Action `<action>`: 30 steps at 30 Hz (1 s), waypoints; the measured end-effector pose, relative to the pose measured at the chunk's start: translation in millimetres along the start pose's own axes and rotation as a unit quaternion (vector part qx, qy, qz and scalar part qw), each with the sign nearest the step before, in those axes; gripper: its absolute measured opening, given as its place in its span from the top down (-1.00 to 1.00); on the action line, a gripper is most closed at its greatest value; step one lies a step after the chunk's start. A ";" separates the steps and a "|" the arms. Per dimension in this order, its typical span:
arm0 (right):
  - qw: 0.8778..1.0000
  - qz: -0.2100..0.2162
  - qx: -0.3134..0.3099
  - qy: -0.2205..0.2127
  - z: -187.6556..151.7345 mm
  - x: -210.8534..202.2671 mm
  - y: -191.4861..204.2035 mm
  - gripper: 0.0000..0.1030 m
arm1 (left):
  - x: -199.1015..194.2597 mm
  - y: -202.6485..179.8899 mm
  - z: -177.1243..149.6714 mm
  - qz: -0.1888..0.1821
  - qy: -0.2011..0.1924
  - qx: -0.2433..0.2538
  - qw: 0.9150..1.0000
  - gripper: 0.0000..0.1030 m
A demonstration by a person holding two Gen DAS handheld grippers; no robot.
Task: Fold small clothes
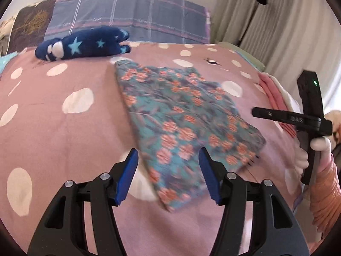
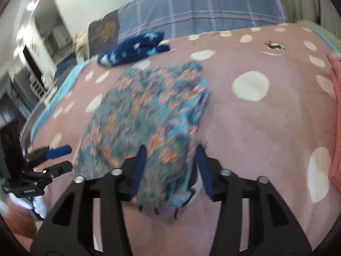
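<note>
A small teal garment with orange flowers [image 1: 181,117] lies spread on the pink dotted bedspread [image 1: 53,132]. My left gripper [image 1: 168,160] is open just above the garment's near edge, nothing between its blue pads. The garment also shows in the right wrist view [image 2: 145,115], somewhat bunched at its near right corner. My right gripper [image 2: 171,162] is open over that near corner, with cloth lying between and under the pads, which are not closed on it. The left gripper also shows at the left of the right wrist view [image 2: 60,156], open. The right gripper's body [image 1: 307,123] shows at right in the left wrist view.
A navy plush toy with light blue stars [image 1: 85,43] lies at the far side of the bed, also in the right wrist view [image 2: 134,50]. A plaid pillow [image 1: 132,15] stands behind it. Folded pink and orange cloth [image 1: 275,91] lies at the right edge. Curtains hang at right.
</note>
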State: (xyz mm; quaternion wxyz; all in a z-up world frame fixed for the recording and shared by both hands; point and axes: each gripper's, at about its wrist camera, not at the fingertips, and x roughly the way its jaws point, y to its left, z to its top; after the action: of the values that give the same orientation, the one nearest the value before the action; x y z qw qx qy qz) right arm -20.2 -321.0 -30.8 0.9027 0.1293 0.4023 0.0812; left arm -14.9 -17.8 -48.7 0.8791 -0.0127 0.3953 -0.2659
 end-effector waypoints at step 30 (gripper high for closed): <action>0.990 0.114 -0.009 0.087 97.2 146.8 -25.0 0.38 | 151.0 49.6 114.5 -0.060 0.075 -0.024 0.995 0.61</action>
State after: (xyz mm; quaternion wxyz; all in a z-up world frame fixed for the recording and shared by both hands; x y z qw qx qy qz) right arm 150.9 -324.3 -79.3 0.8501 0.1585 0.4616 0.1978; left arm 170.6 -68.8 -85.4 0.8290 -0.0374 0.4647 -0.3088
